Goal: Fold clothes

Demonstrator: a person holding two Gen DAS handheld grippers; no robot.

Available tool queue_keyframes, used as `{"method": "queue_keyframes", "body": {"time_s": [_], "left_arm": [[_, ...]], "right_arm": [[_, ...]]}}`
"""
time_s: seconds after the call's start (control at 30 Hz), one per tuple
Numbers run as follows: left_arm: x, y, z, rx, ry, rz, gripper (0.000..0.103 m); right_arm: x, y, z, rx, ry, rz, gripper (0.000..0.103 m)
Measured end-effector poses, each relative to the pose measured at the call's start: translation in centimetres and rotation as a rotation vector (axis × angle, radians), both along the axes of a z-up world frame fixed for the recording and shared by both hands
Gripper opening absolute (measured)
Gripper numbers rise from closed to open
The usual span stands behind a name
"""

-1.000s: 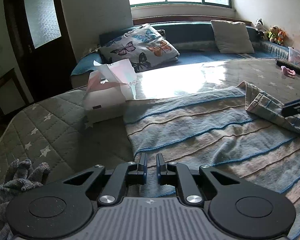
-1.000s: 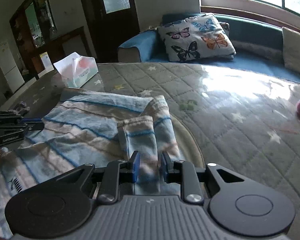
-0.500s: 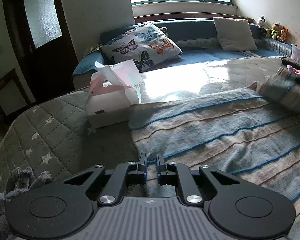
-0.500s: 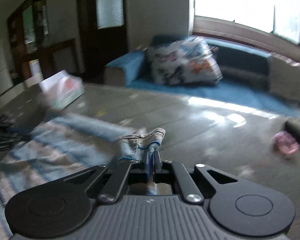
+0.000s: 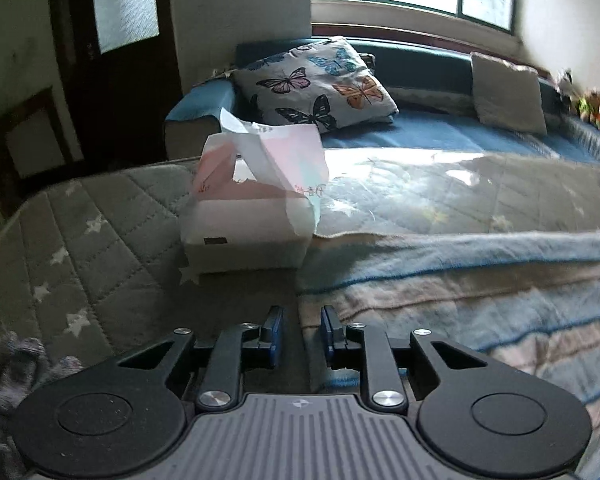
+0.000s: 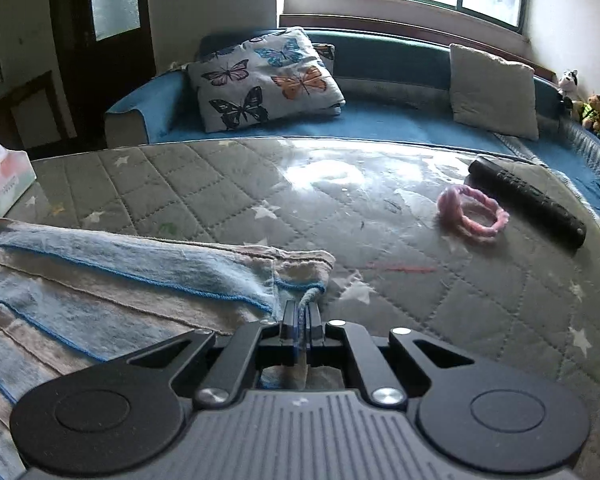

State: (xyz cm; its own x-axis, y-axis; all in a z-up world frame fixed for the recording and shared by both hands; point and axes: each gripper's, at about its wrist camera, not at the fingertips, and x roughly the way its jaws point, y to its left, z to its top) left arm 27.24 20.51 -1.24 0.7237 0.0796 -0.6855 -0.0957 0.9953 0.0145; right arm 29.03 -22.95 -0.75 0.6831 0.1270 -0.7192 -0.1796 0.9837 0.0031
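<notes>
on the quilted grey star-print mat (image 6: 380, 280), the right gripper (image 6: 301, 316) pinches the striped blue-and-beige towel (image 6: 140, 276) by a thin corner that could slip free; the left gripper (image 5: 300, 336), its jaws just parted, straddles an unheld edge.

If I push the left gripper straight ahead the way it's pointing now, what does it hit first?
Probably the striped blue-and-beige cloth: its left edge lies between the open fingers of the left gripper. Beyond that, the white tissue box stands slightly left of the line, though depth is hard to judge.
</notes>
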Motion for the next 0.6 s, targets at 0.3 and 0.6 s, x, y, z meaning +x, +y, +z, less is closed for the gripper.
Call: {"method": "queue_keyframes", "body": {"time_s": [0.3, 0.6], "left_arm": [[0.8, -1.1, -0.6, 0.123, -0.050, -0.003, 0.002], [1.8, -0.2, -0.9, 0.167, -0.056, 0.060, 0.000]], "right_arm": [[1.2, 0.3, -0.5, -0.003, -0.033, 0.000, 0.003], [3.7, 1.5, -0.7, -0.048, -0.067, 0.021, 0.006]]}}
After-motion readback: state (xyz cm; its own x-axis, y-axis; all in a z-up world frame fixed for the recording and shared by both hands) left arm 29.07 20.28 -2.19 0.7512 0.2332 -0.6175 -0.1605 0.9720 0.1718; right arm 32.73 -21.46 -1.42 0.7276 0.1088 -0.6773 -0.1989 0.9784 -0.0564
